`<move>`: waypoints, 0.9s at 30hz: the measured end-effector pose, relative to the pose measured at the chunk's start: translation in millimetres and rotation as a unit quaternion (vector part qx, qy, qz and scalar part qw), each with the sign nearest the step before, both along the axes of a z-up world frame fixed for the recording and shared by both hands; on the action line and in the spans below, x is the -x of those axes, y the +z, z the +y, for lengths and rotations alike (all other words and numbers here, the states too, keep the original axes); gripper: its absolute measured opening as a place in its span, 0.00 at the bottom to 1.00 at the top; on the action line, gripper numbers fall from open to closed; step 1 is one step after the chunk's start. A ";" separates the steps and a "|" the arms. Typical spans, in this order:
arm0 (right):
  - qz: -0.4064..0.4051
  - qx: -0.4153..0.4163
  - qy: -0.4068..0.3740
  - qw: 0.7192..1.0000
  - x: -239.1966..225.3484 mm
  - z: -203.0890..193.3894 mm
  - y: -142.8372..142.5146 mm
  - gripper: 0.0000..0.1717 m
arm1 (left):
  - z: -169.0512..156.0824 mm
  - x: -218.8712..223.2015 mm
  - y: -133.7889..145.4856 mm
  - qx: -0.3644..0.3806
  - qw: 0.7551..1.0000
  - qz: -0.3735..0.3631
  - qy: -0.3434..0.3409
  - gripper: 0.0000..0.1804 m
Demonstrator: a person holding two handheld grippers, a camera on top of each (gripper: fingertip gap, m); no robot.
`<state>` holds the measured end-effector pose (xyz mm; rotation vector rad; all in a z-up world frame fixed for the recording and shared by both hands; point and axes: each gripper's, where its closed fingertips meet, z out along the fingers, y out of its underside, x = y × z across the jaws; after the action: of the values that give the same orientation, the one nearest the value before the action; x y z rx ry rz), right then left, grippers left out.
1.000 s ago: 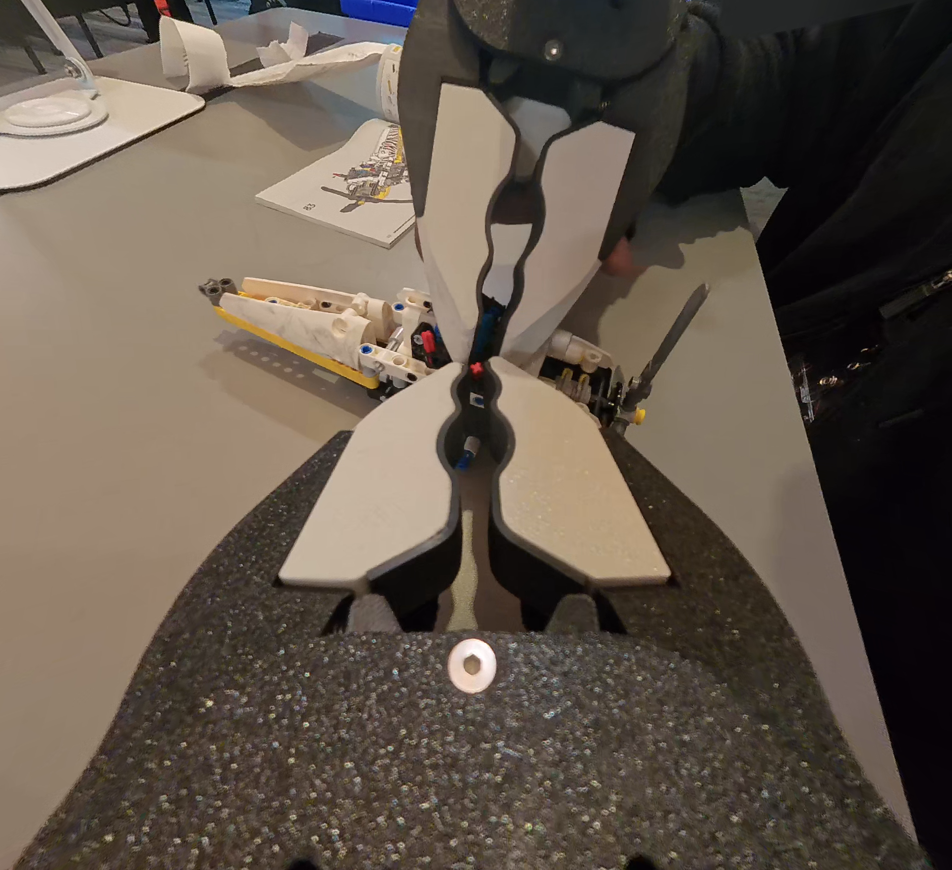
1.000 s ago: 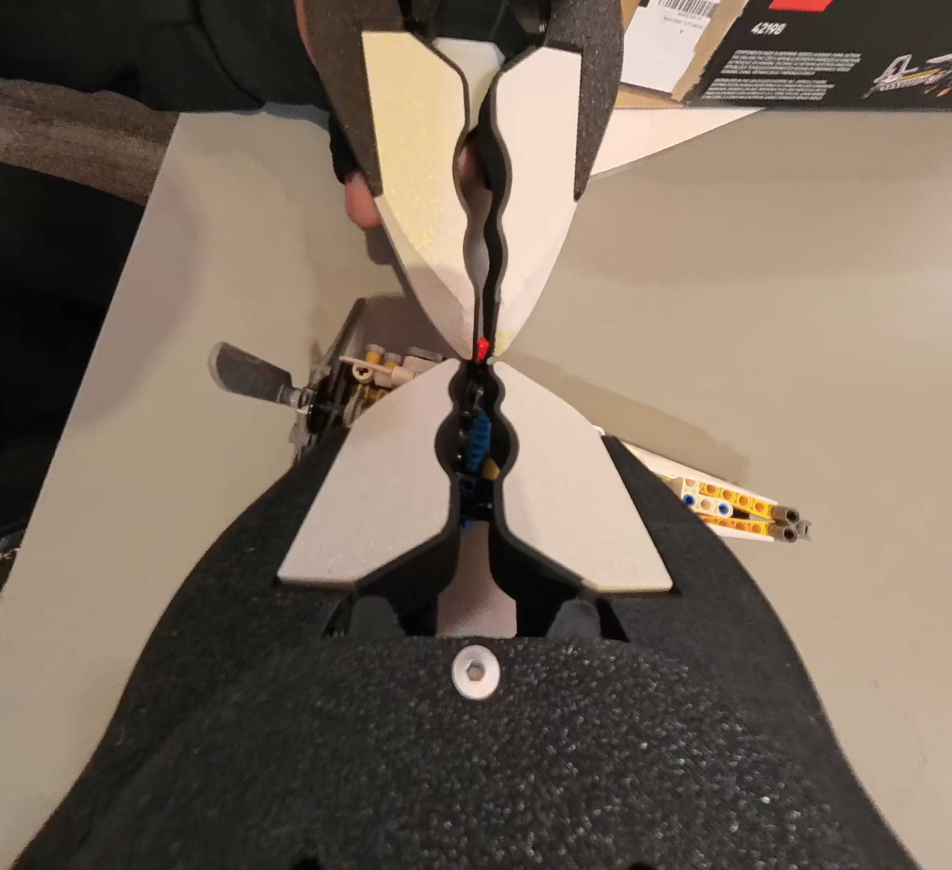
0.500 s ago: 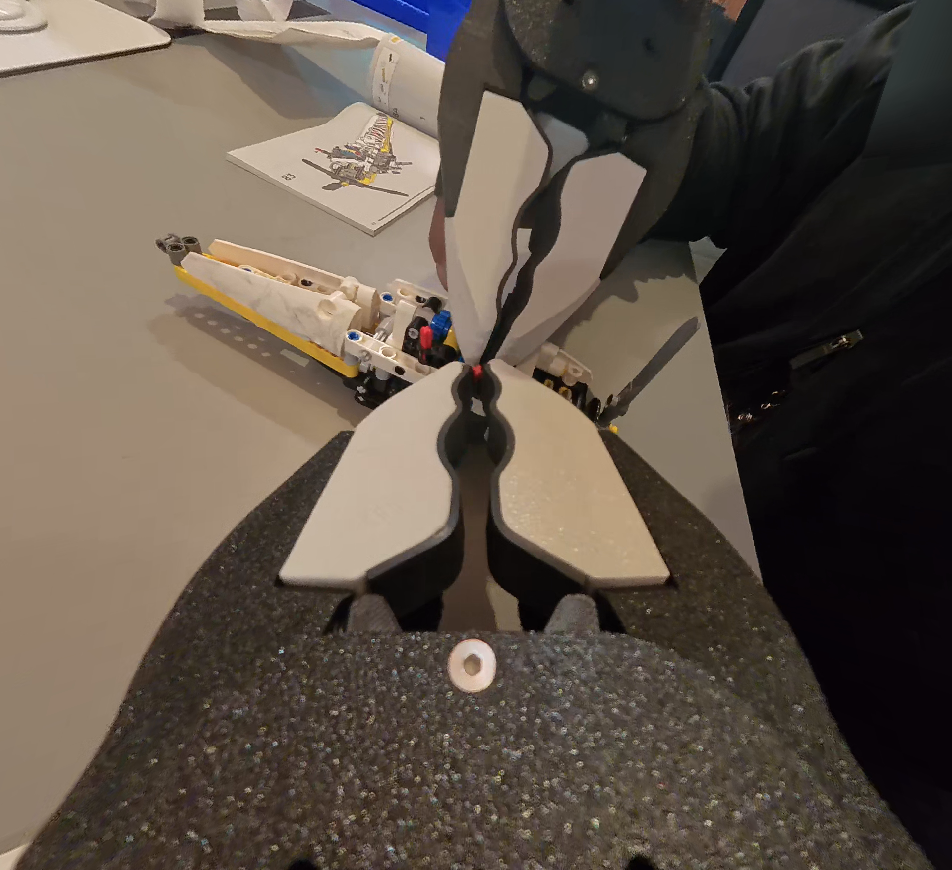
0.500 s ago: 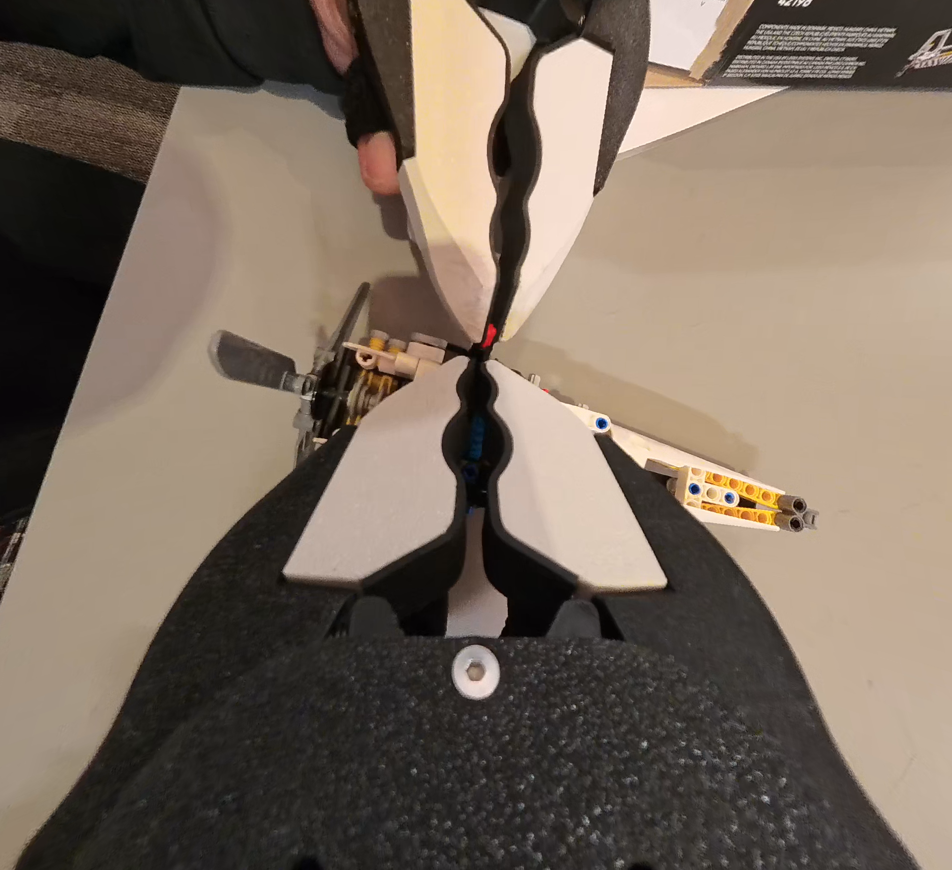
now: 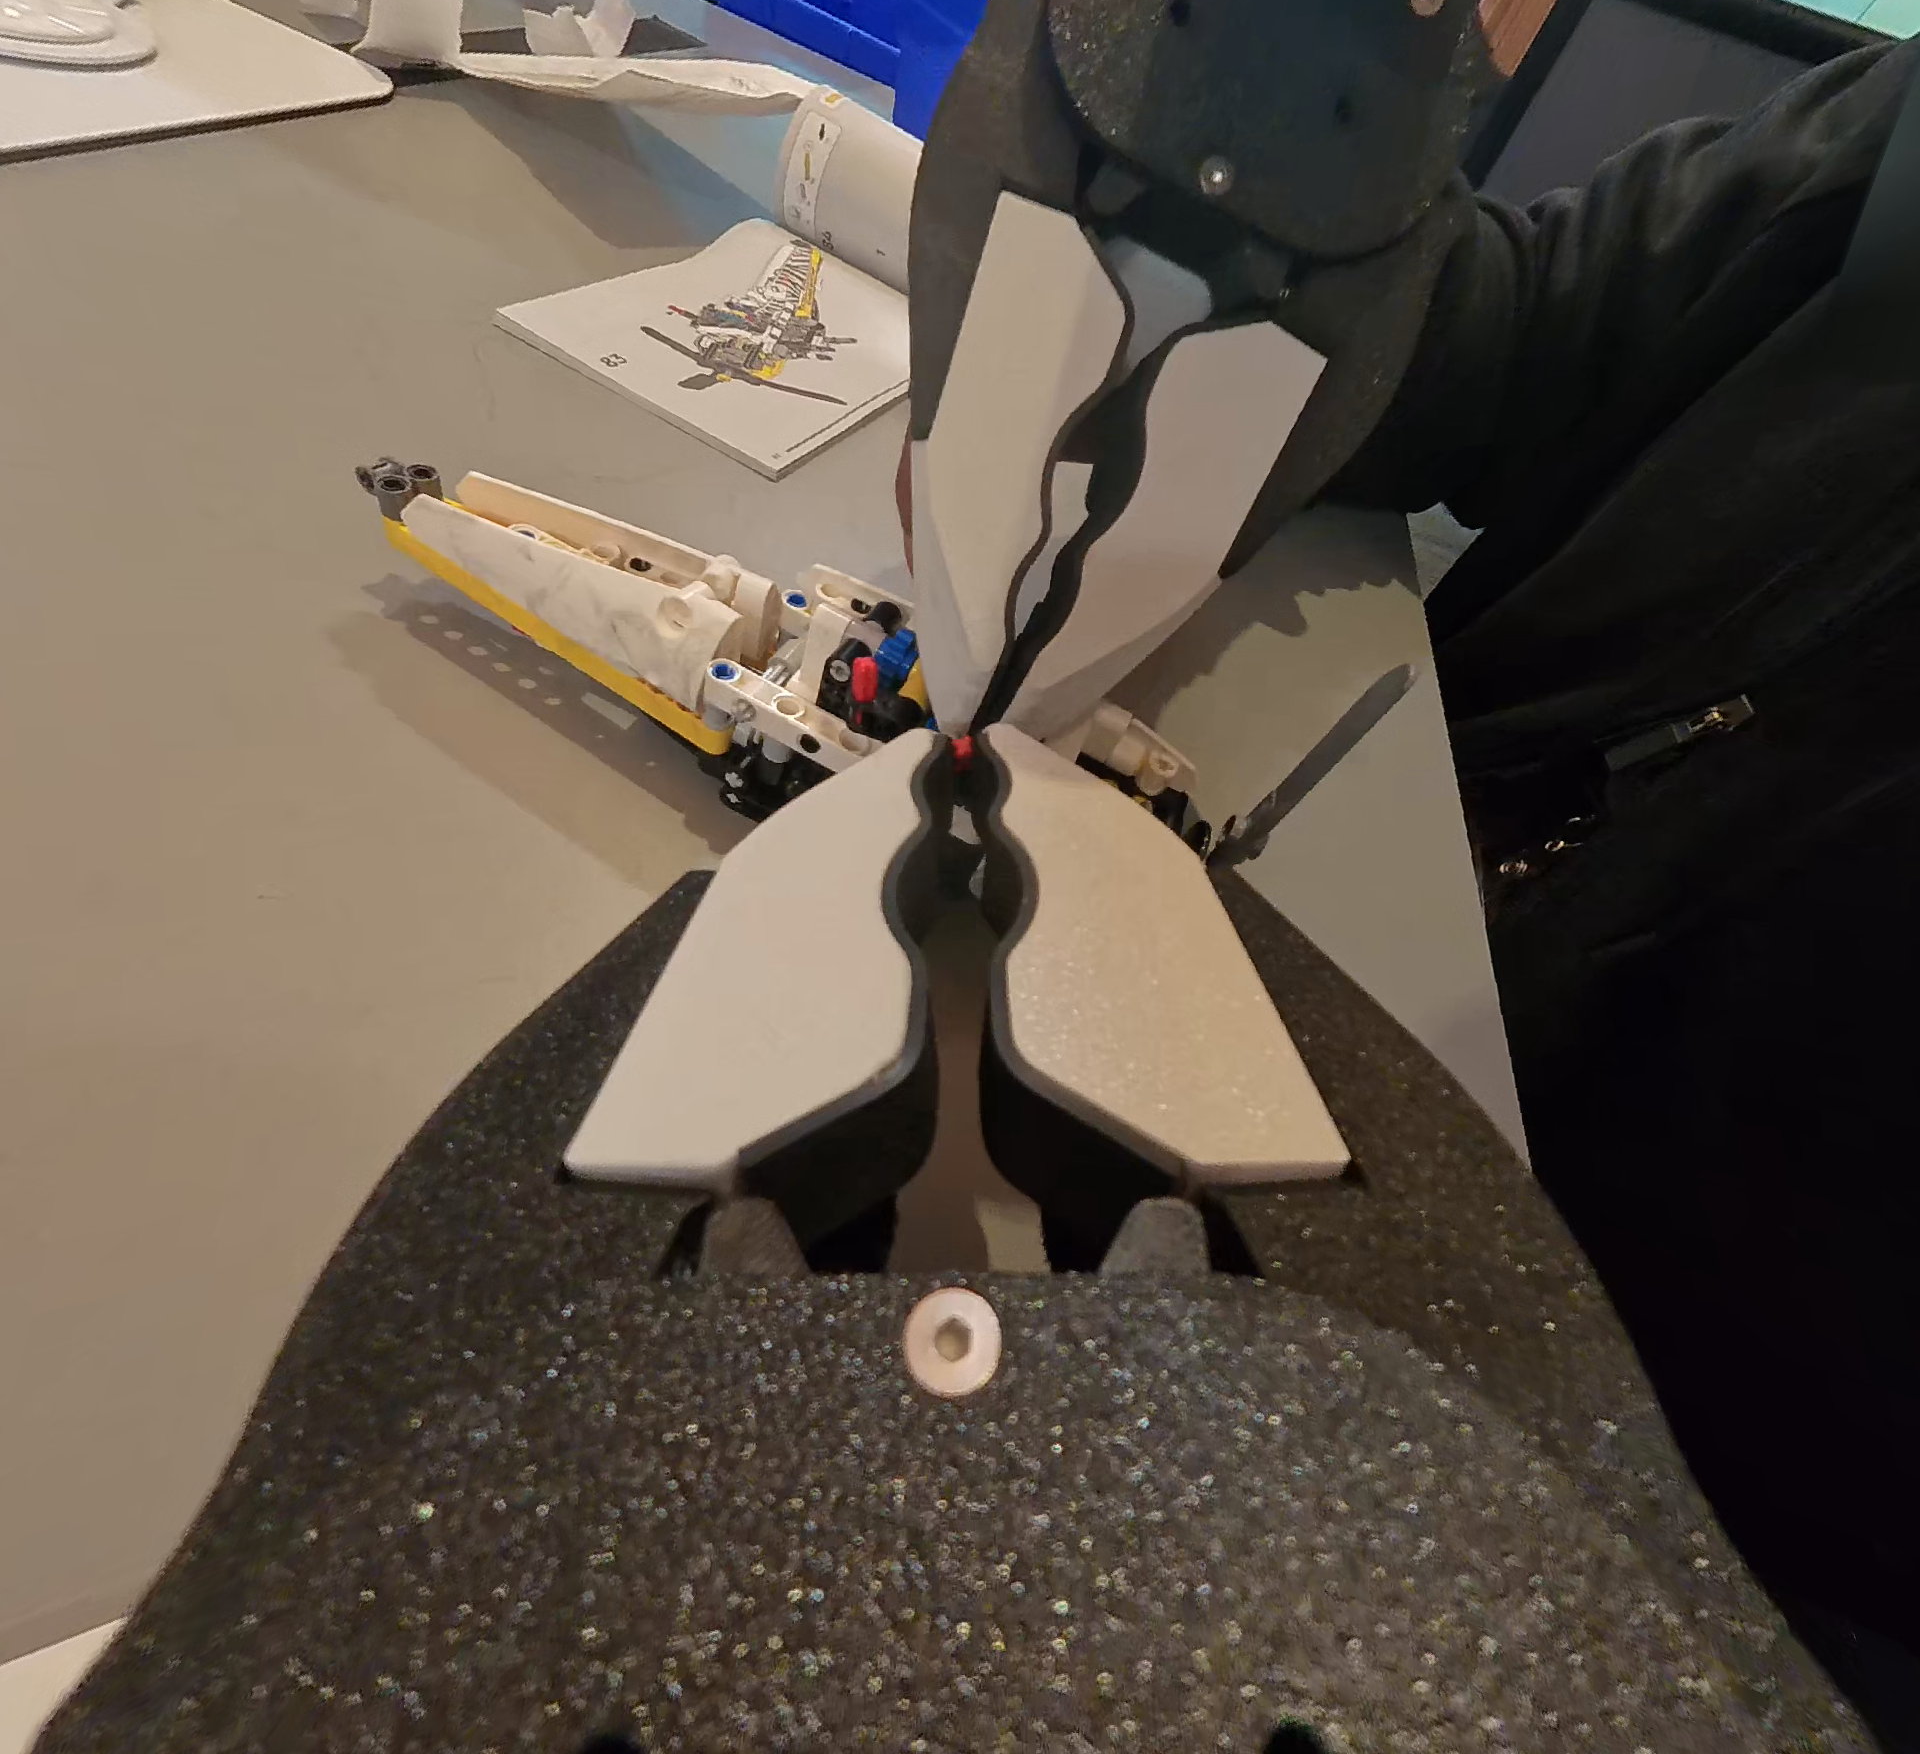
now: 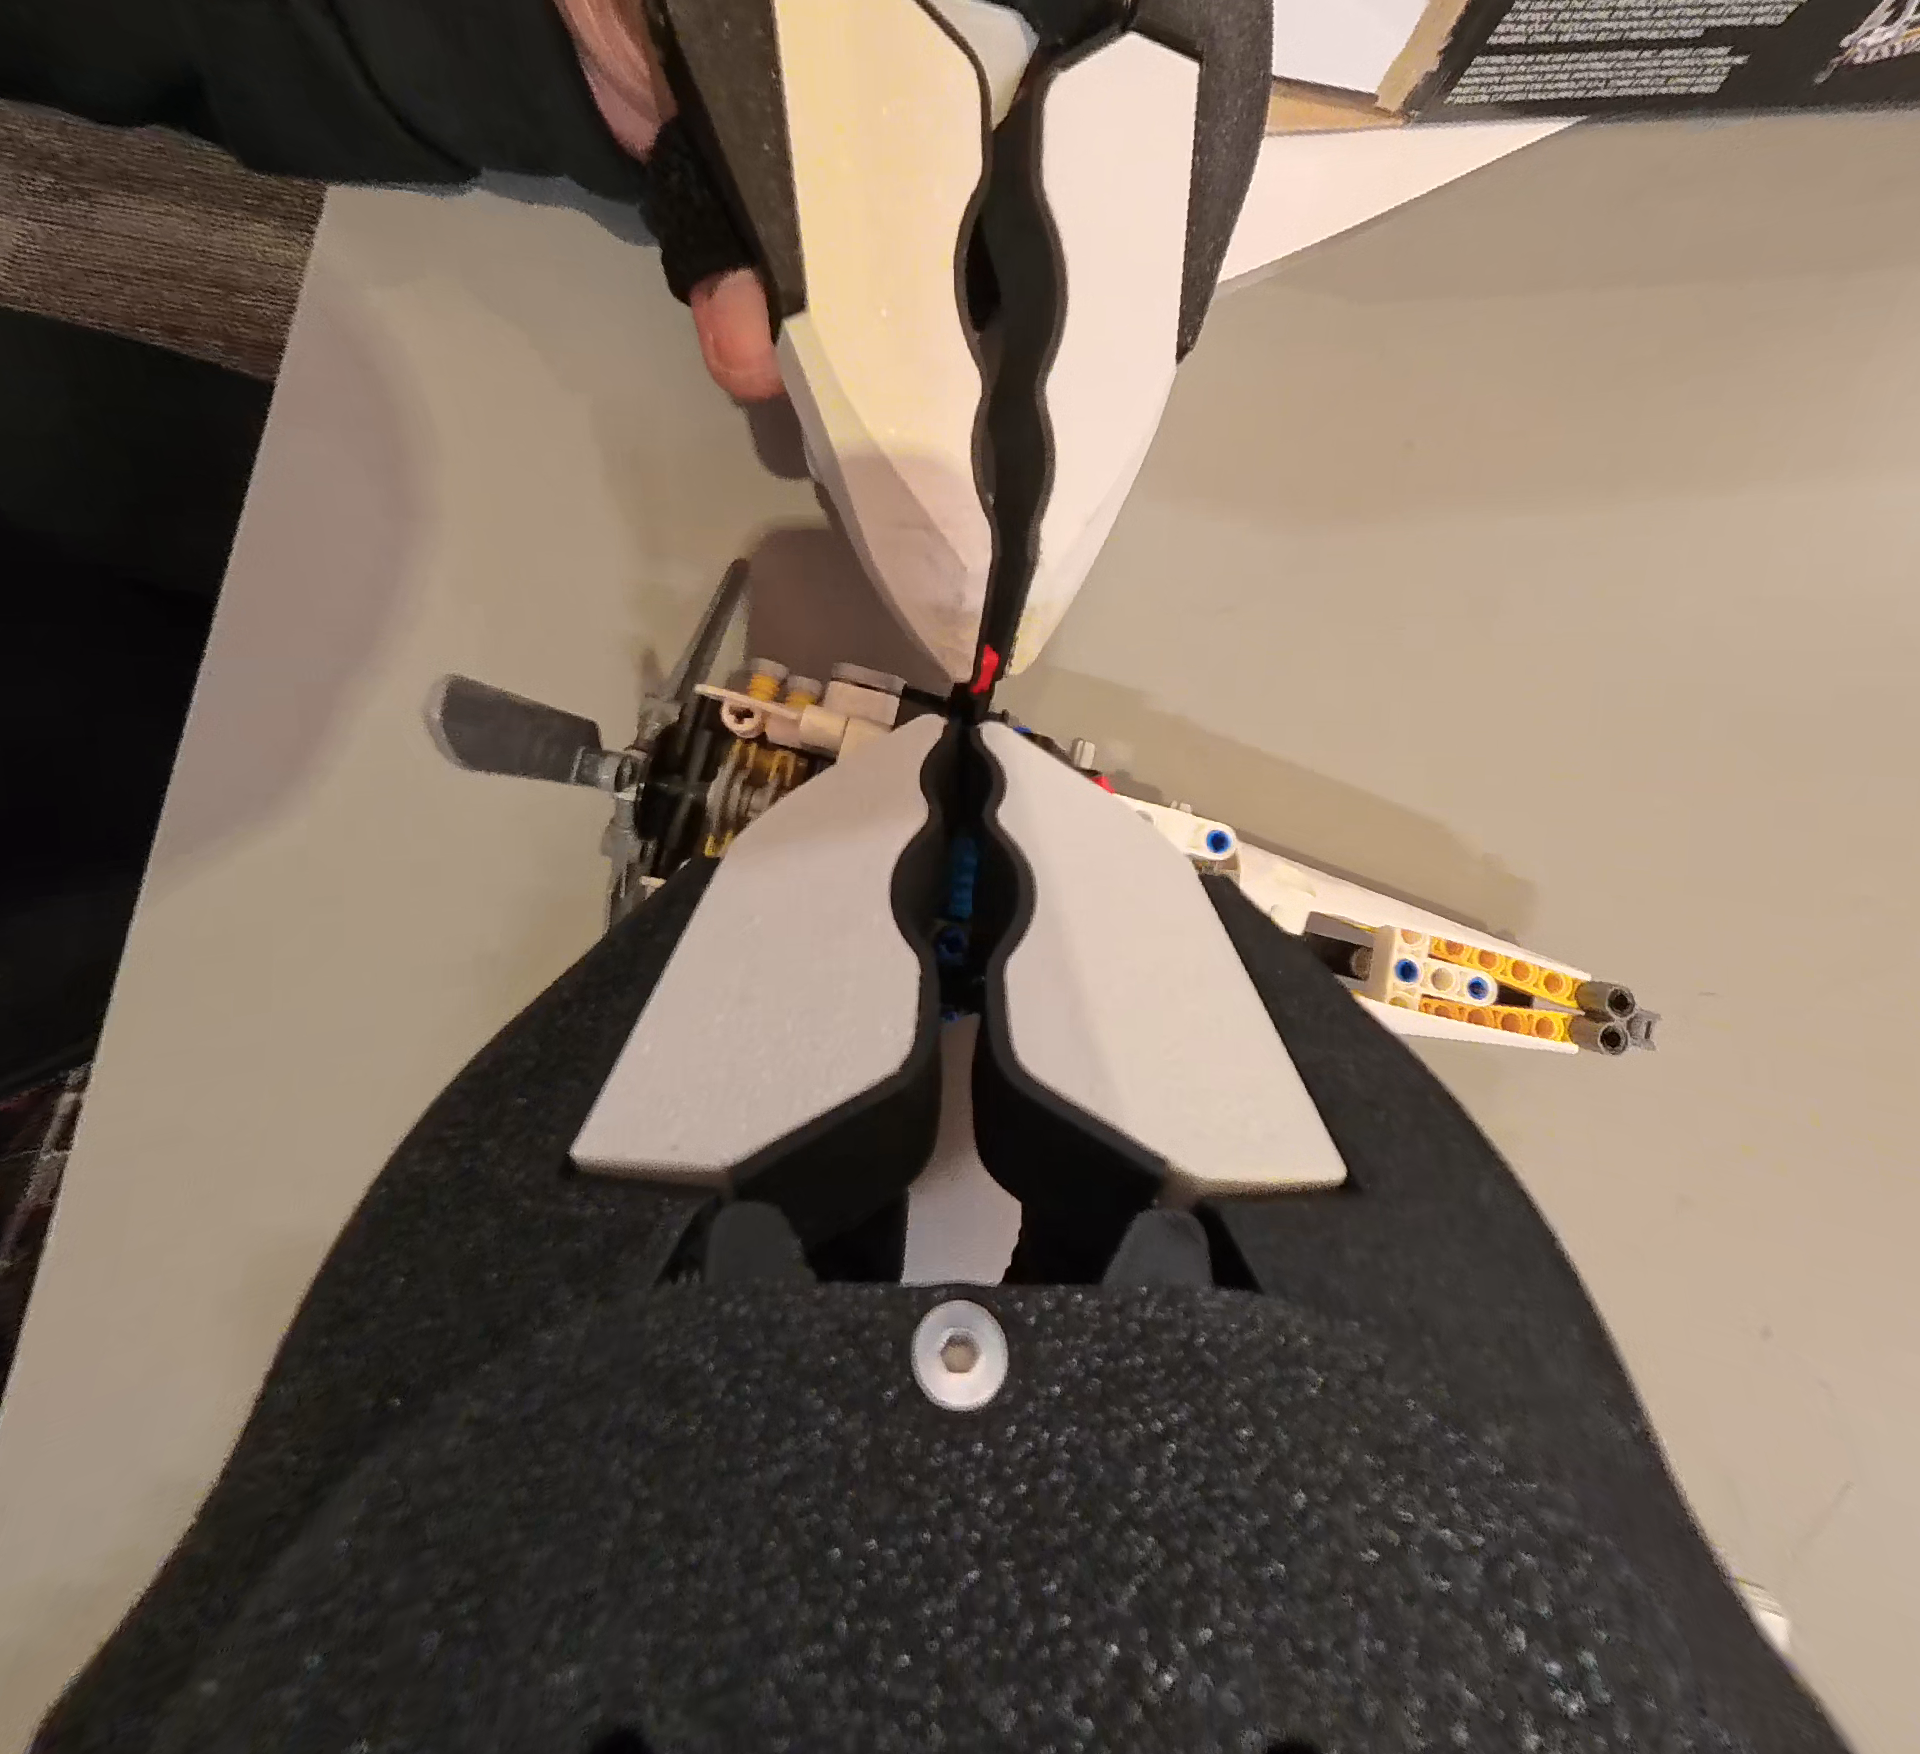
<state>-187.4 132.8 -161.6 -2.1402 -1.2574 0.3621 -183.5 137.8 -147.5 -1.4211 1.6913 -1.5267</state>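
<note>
The left gripper (image 5: 961, 757) pinches a tiny red piece (image 5: 962, 746) in its tips, the right gripper (image 6: 961, 730) is squeezed shut nose to nose with it, and the toy brick plane (image 5: 623, 603) lies just under both.

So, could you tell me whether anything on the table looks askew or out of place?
The booklet lies open with its far pages curling up, and crumpled paper strips trail behind it. The plane model lies flat near the table edge, its propeller blade pointing up.
</note>
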 end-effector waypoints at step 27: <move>0.069 -0.011 0.010 0.998 7.0 4.0 10.5 0.08 | -1.0 1.6 7.9 0.009 0.999 -0.032 0.004 0.02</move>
<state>-194.4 136.7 -151.1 -2.0482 -1.2006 0.4933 -185.1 136.8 -139.6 -1.3727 1.6363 -1.5697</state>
